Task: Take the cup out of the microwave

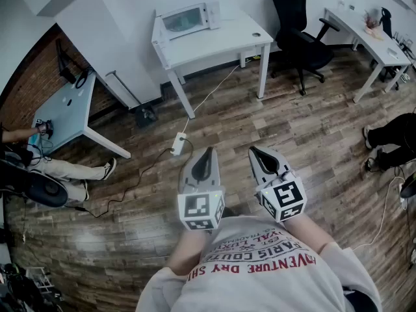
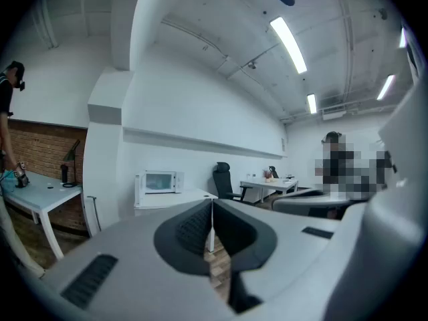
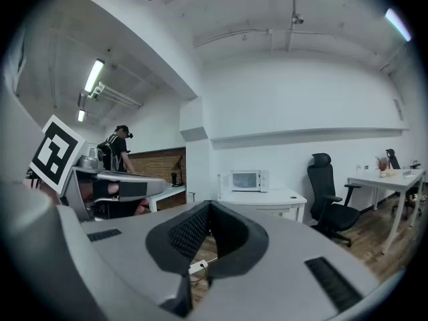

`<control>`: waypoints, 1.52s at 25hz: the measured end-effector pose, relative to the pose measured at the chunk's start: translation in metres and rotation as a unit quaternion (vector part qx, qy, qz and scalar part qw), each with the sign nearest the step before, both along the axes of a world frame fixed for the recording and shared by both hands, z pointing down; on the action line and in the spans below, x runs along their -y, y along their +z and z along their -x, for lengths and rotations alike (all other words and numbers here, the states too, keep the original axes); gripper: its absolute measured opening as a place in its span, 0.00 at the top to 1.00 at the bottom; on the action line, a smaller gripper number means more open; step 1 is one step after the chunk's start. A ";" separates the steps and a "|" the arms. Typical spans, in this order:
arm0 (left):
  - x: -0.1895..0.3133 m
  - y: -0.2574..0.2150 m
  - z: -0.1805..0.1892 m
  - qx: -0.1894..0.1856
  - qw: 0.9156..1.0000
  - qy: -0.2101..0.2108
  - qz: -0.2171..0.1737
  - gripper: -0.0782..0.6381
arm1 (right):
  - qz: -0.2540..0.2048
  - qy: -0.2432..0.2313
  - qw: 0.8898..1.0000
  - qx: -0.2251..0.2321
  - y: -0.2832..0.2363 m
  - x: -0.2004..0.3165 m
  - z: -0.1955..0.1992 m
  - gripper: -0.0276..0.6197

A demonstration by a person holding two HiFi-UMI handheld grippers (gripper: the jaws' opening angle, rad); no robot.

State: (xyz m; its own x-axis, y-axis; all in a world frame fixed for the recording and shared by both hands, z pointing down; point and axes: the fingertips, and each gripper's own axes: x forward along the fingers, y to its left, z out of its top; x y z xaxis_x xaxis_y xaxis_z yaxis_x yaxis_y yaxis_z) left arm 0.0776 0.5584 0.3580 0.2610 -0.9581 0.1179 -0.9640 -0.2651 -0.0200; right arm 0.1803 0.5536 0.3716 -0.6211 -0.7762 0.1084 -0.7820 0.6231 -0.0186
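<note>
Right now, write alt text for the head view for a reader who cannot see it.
A person holds the left gripper and right gripper, both shut and empty, over a wood floor, pointed toward a white table bearing a closed microwave. A black office chair stands right of the table.

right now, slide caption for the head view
Left gripper and right gripper, both shut and empty, face the microwave on a white table across the room.

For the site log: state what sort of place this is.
Probably an office or lab workroom: white desks, a black swivel chair, a microwave on one desk, and strip lights overhead.
</note>
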 end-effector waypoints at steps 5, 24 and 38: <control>0.004 0.001 -0.009 0.000 1.000 0.004 -0.004 0.88 | 0.003 -0.001 1.000 -0.001 0.004 0.003 -0.007 0.94; 0.073 0.034 -0.004 -0.009 0.999 0.021 0.038 0.88 | 0.061 0.029 0.997 0.024 0.040 0.067 -0.008 0.94; 0.248 0.033 0.068 -0.035 0.997 0.035 0.065 0.88 | 0.092 0.050 0.995 -0.001 0.038 0.232 0.057 0.94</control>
